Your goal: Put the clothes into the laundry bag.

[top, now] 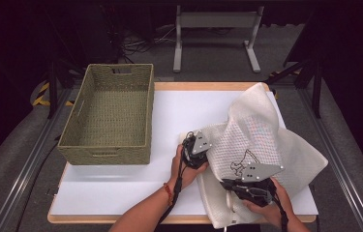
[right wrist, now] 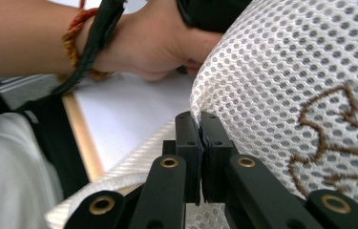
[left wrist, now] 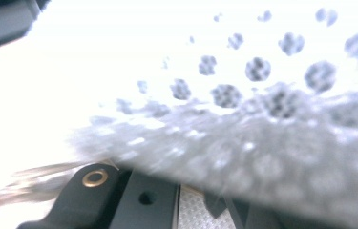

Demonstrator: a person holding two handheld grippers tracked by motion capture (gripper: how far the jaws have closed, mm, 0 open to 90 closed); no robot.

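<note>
A white mesh garment (top: 256, 130) with a brown embroidered figure lies bunched on the right half of the white table top (top: 130, 186). My left gripper (top: 202, 155) sits at the garment's left edge. In the left gripper view the blurred mesh (left wrist: 262, 143) drapes over its jaws, which are shut on the cloth. My right gripper (top: 228, 183) is at the garment's near edge, just below the embroidery. Its jaws (right wrist: 200, 125) are pressed together on a fold of the mesh (right wrist: 286, 71). The other hand (right wrist: 157, 43), wearing a red cord bracelet, is close behind.
An empty green woven basket (top: 105, 151) stands on the left of the table. A strip of bare white surface lies between the basket and the garment. The wooden table edge (top: 121, 220) runs along the front. Metal rails flank both sides.
</note>
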